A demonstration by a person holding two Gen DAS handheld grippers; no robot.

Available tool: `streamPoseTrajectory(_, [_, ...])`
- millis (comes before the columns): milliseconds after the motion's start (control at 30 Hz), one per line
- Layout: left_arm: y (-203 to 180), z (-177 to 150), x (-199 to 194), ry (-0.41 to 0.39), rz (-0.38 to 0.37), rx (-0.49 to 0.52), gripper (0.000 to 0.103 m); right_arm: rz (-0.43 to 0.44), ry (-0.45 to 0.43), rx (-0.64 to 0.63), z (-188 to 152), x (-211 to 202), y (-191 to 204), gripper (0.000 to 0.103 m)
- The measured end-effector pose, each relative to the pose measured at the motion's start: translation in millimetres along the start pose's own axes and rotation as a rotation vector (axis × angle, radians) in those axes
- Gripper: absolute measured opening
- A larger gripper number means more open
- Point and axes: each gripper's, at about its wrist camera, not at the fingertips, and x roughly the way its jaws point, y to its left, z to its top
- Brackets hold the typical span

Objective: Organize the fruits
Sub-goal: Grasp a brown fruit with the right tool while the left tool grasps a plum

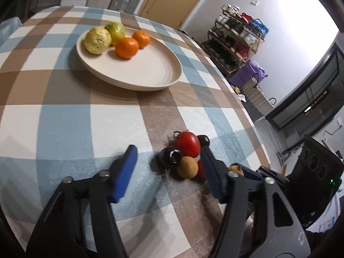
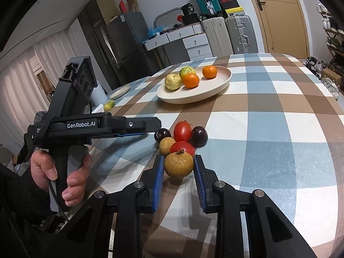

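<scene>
Nearest the right wrist camera, the right gripper [image 2: 178, 167] has its blue fingers [image 2: 158, 182] closed on a brown, rough-skinned round fruit [image 2: 178, 164], which sits at the near end of a small cluster on the checked worktop [image 2: 268, 129]: two tomatoes [image 2: 182, 131], two dark plums [image 2: 198, 136] and a second brown fruit [image 2: 166, 145]. The left gripper [image 1: 169, 163], held in a hand [image 2: 58, 172], has its fingers apart around the cluster's left side, pressing nothing. Farther back, a beige plate [image 2: 215, 90] holds two oranges [image 2: 191, 80] and two yellow-green fruits [image 2: 173, 81].
</scene>
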Motion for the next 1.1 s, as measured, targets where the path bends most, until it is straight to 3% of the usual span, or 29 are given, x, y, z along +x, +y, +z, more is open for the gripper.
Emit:
streamPoseTrajectory(333, [7.7,1.5,12.2,0.041,-0.081,-0.024,0.015,0.019,0.002,-0.009,6.6,5.5,1.3,0.028])
streamPoseTrajectory(900, [20.0,6.7,14.0,0.063,-0.141,-0.073,0.014,0.027,0.003,-0.018,14.0,11.5,5.0,0.028])
streamPoseTrajectory(1100, [16.0,6.2,7.5,0.057,-0.129,-0.042,0.013,0.026,0.001,-0.006,15.4,10.6,1.1,0.028])
